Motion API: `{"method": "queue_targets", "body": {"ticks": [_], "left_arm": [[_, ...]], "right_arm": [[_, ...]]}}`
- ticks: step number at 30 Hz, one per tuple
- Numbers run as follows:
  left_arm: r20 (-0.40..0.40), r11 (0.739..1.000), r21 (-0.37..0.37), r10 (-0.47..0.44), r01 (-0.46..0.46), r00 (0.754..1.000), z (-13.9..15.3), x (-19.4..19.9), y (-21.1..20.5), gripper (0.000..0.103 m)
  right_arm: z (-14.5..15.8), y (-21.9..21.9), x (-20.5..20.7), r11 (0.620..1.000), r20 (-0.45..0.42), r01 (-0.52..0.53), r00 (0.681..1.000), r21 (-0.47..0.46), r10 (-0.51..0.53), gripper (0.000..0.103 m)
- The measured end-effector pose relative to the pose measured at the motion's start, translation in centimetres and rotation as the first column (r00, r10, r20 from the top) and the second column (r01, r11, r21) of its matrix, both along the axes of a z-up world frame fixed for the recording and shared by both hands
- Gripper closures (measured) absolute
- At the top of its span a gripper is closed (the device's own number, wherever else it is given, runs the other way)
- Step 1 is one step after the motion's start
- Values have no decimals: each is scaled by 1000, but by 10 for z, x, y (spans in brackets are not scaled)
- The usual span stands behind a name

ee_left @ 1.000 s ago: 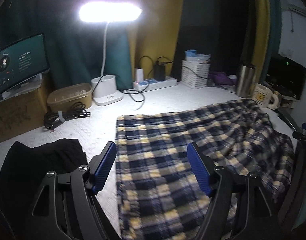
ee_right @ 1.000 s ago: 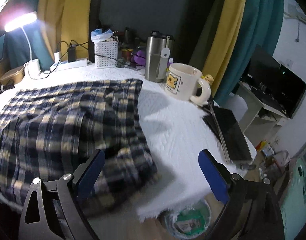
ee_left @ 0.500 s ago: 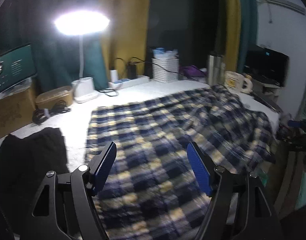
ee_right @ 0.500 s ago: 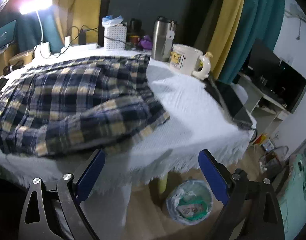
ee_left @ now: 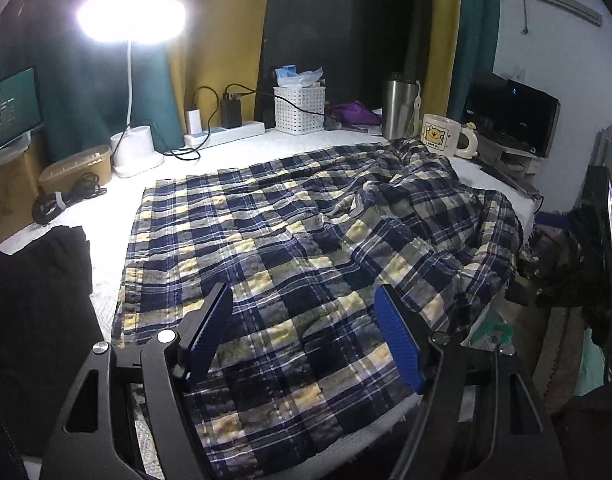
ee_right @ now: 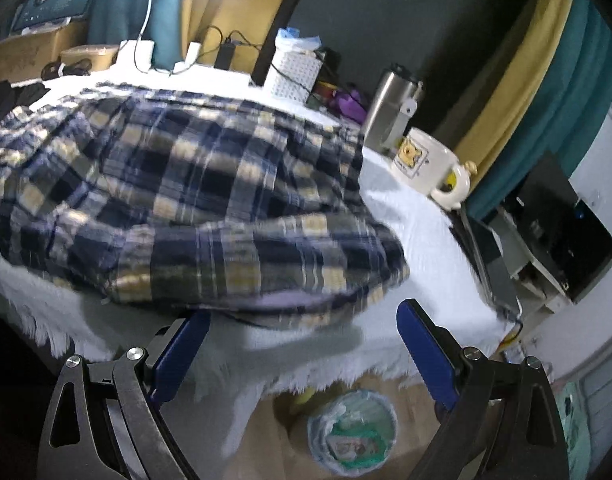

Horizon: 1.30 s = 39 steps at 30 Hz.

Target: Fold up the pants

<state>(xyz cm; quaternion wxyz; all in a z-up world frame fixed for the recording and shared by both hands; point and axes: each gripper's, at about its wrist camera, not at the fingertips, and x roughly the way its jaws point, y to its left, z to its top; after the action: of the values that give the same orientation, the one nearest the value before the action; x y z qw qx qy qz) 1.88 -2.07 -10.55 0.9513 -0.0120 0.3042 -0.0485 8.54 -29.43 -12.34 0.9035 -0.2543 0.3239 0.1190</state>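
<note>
The navy, yellow and white plaid pants (ee_left: 289,248) lie spread over the white table, rumpled toward the right end; they also show in the right wrist view (ee_right: 193,200). My left gripper (ee_left: 306,340) is open and empty, hovering above the near edge of the pants. My right gripper (ee_right: 301,344) is open and empty, just off the table's front edge, below the pants' bunched right end.
A black garment (ee_left: 33,304) lies at the left. A lamp (ee_left: 133,152), power strip (ee_left: 225,132), white basket (ee_left: 299,110), steel tumbler (ee_left: 400,108) and mug (ee_left: 446,136) line the back. A laptop (ee_right: 490,256) lies at the right edge. A bin (ee_right: 352,436) stands on the floor.
Both grippers have drawn back toward the table's near edge and stayed open. The right gripper dropped to table-edge level, with the floor bin coming into view.
</note>
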Motion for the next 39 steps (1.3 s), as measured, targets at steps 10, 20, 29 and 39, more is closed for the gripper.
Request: {"method": "queue_targets", "body": {"ticks": [10,20,29,39], "left_arm": [[-37,995,-38,-92,90,995,-6,-3,-5,20],[-84,979,63,-186,192,979,-16,-4,-32,10],[-168,976,209,-33,68,985,-32,7,-10,11],[-116,979,206,36,-11,993,-6,-11,33,94]], "right_arm": [[23,0,49,990,-35,-16,999,142,21,8],[33,5,95,973,-90,3,996,232,19,8],[34,0,117,959,-133,14,991,283,24,8],[23,-9,103,957,-125,15,992,288,22,8]]}}
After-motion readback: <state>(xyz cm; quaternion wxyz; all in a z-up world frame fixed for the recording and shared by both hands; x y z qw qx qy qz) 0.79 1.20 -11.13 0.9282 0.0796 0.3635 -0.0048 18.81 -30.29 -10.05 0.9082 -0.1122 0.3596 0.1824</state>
